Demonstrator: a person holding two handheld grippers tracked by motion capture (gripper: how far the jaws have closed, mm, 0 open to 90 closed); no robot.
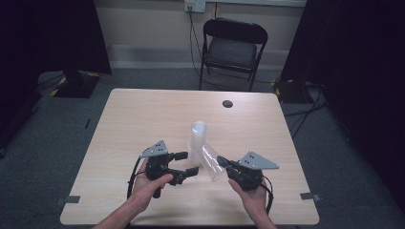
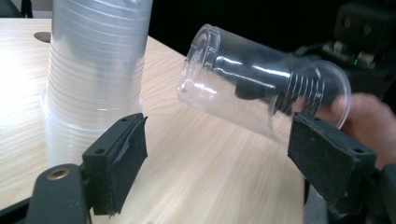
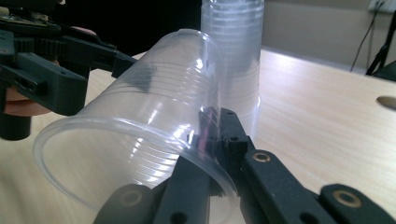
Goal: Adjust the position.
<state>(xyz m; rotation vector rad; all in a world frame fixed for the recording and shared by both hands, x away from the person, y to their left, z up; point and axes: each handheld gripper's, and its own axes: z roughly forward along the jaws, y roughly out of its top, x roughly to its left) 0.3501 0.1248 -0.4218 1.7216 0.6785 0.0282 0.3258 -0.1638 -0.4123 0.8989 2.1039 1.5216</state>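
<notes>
A tall stack of clear plastic cups (image 1: 197, 138) stands upside down on the wooden table (image 1: 143, 119). My right gripper (image 1: 223, 163) is shut on the wall of a single clear cup (image 1: 211, 162) near its rim, one jaw inside and one outside. The cup is tilted, with its base pointing up toward the stack. In the right gripper view the cup (image 3: 140, 126) lies over my jaws (image 3: 212, 135), and the stack (image 3: 236, 51) rises behind it. My left gripper (image 2: 217, 149) is open, with the stack (image 2: 95, 70) just past its left jaw and the held cup (image 2: 252, 79) above its right jaw, touching neither.
A round cable hole (image 1: 227, 103) sits in the table's far right part. A black folding chair (image 1: 232, 47) stands beyond the far edge. Black curtains hang on both sides, and cables lie on the floor at the right.
</notes>
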